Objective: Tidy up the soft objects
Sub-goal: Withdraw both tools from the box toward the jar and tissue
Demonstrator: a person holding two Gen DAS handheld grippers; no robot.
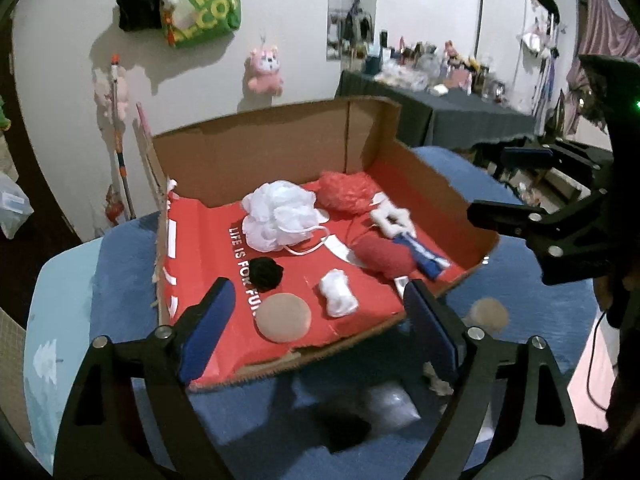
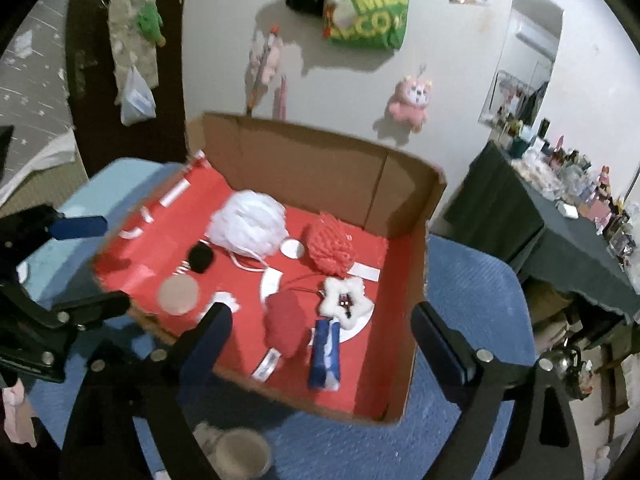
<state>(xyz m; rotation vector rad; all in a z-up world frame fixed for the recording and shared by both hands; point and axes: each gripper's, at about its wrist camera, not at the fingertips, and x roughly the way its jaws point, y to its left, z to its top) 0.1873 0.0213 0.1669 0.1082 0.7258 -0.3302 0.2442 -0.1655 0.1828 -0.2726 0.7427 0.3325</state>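
A cardboard box (image 1: 276, 148) with a red lining lies on the blue cover. In it are a white mesh pouf (image 1: 280, 216), a red pouf (image 1: 346, 192), a black pompom (image 1: 266, 274), a tan round puff (image 1: 283, 318), a white cotton wad (image 1: 338, 298), a red soft pad (image 1: 384, 258), a white star plush (image 2: 344, 300) and a blue pack (image 2: 325, 356). My left gripper (image 1: 320, 286) hovers open over the box's near edge, empty. My right gripper (image 2: 323, 312) is open and empty too, above the box's right front corner.
A second tan puff (image 1: 488, 314) and a few blurred small items lie on the blue cover (image 1: 540, 312) in front of the box. A dark cluttered table (image 1: 460, 108) stands behind on the right. A pink plush (image 1: 264, 68) and green bag (image 1: 204, 4) hang on the wall.
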